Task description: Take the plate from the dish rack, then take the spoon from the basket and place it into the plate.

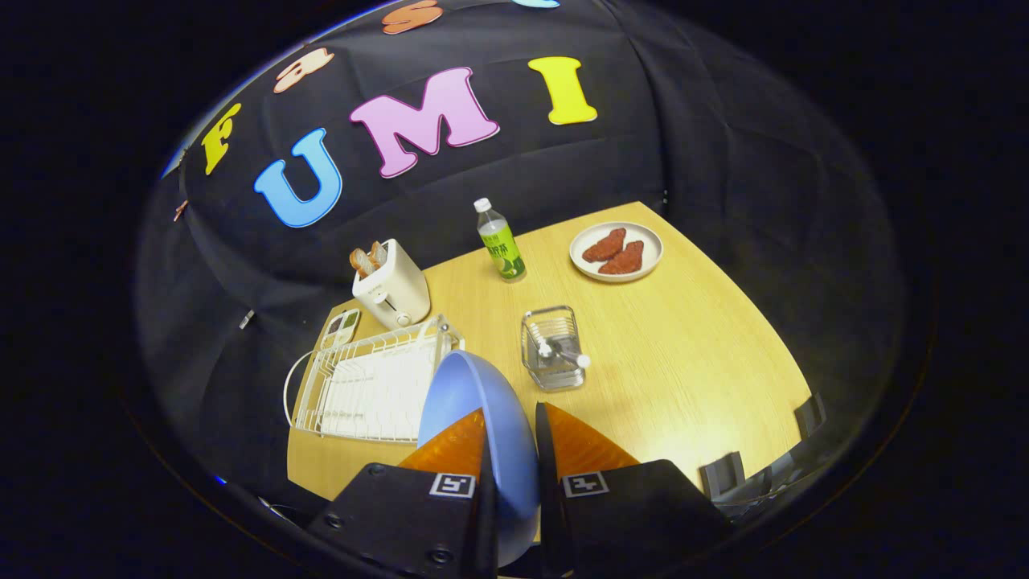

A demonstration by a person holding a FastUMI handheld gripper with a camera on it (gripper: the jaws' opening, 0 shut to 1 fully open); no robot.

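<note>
A light blue plate (470, 402) stands on edge between my two fingers, held up above the wooden table. My gripper (512, 430) is shut on its rim. The white wire dish rack (370, 386) lies just beyond and to the left of the fingers. A small clear basket (552, 347) sits just ahead of the fingers, slightly to the right, with a spoon (563, 354) lying in it.
Beyond the rack stands a white toaster (392, 287) with bread in its slots. A green-labelled bottle (499, 240) and a white plate with red food (616, 251) sit further back. The wooden table (699, 362) stretches right of the basket.
</note>
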